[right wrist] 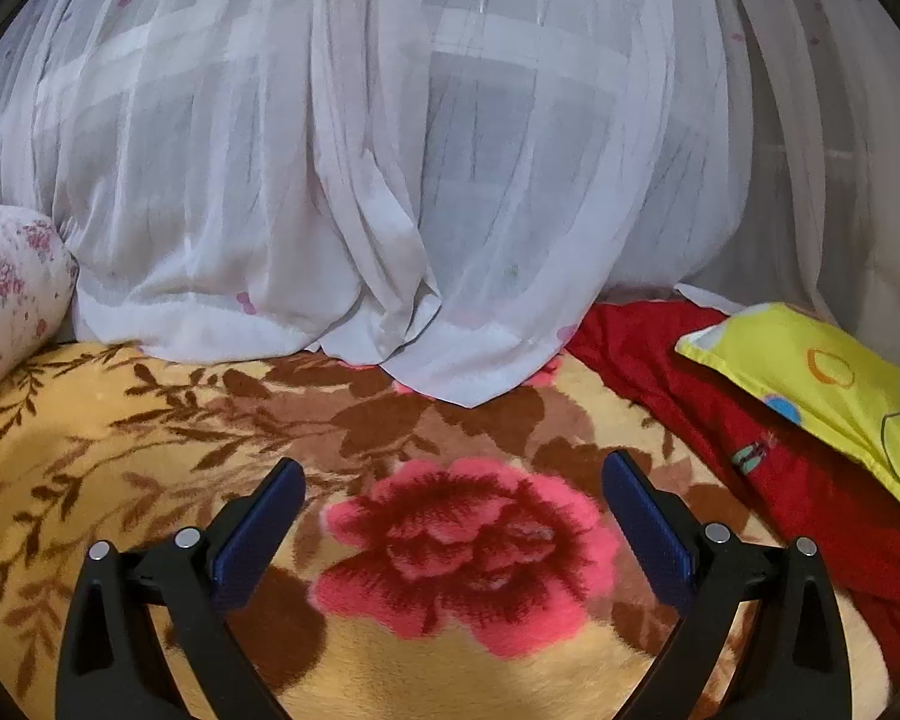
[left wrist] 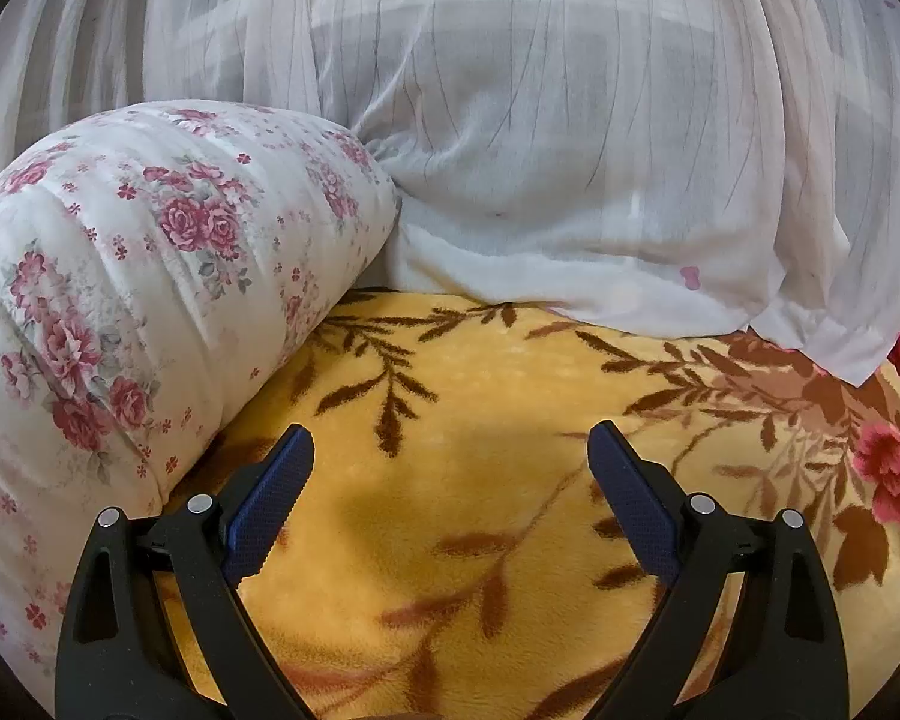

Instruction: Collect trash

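Both grippers hang over the yellow blanket (left wrist: 450, 540), the left gripper (left wrist: 450, 450) and right gripper (right wrist: 453, 480) each spread wide and holding nothing (no trash shows in either view). A floral pillow (left wrist: 120, 300) lies left, white curtain (right wrist: 390, 180) far behind.

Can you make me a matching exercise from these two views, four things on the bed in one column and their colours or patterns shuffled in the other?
Things:
1. bolster
2. pillow
3. blanket
4. curtain

Looks:
A. sheer white
B. bright yellow with circles
C. white with pink roses
D. golden with brown leaves and a pink flower

Pairs: 1-C, 2-B, 3-D, 4-A
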Demonstrator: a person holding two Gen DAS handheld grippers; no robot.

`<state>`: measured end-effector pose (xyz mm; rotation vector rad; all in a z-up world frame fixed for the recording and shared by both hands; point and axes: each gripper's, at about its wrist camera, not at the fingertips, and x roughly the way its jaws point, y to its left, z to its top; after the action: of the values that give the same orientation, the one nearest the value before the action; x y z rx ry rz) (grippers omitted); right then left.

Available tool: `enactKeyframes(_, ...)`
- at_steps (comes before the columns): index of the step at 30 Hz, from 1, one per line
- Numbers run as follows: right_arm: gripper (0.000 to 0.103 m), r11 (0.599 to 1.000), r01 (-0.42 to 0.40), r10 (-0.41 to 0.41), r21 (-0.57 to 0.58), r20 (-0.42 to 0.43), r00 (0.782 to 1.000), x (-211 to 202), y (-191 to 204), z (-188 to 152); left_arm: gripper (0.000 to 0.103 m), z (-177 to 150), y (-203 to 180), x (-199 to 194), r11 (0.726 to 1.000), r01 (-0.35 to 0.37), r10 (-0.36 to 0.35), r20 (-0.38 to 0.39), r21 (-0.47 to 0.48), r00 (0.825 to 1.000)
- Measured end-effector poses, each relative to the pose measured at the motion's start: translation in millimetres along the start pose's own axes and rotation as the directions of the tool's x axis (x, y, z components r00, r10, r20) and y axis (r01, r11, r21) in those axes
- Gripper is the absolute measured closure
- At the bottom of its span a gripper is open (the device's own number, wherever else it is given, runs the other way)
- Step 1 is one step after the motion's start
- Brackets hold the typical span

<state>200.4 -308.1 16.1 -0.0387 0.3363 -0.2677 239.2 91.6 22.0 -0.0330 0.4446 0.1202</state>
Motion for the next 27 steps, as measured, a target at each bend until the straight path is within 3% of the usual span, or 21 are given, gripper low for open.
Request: enactKeyframes(27,0.006,1.000,-0.006,0.006,-0.002,-0.023,1.000,4.8,1.1,-4.2,0.013,-0.4,-1.9,-1.2,1.000,0.005,-0.006,0.033,0.015,0.999)
